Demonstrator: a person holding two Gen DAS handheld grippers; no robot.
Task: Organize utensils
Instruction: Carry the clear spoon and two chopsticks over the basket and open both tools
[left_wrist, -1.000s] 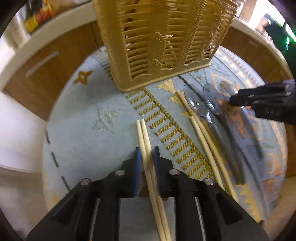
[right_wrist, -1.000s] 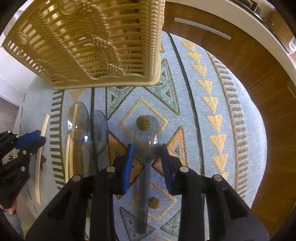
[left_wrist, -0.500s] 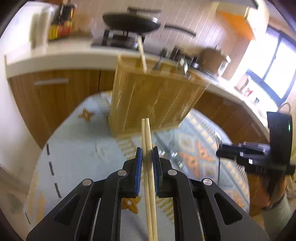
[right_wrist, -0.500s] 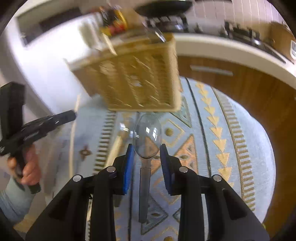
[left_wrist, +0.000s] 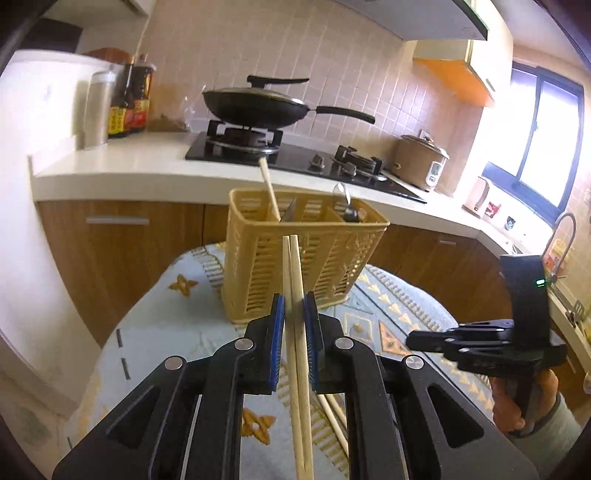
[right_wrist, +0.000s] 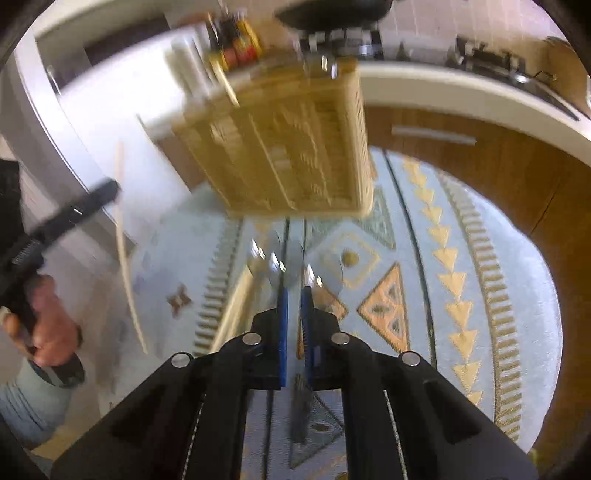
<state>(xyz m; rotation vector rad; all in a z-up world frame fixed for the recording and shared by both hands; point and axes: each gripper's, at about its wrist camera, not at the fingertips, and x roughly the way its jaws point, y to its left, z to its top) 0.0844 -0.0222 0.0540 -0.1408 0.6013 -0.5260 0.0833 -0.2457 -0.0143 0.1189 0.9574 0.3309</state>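
Note:
My left gripper (left_wrist: 294, 301) is shut on a pair of wooden chopsticks (left_wrist: 293, 280) and holds them lifted, tips pointing at the yellow slatted utensil basket (left_wrist: 299, 266). The basket holds one chopstick (left_wrist: 269, 190) and a spoon (left_wrist: 341, 201). My right gripper (right_wrist: 293, 295) is shut on a clear spoon (right_wrist: 293, 258), held edge-on above the mat; this view is blurred. The basket (right_wrist: 284, 147) stands ahead of it. More spoons (right_wrist: 264, 260) and chopsticks (right_wrist: 232, 314) lie on the mat to its left.
A patterned blue and gold mat (left_wrist: 166, 325) covers the round table. Behind stand wood cabinets, a white counter (left_wrist: 147, 155), a wok on the stove (left_wrist: 258, 105), sauce bottles (left_wrist: 129, 99) and a rice cooker (left_wrist: 421, 160).
Both grippers have lifted their utensils off the mat and tilted up toward the basket. The right gripper has closed tighter and the spoon has turned edge-on.

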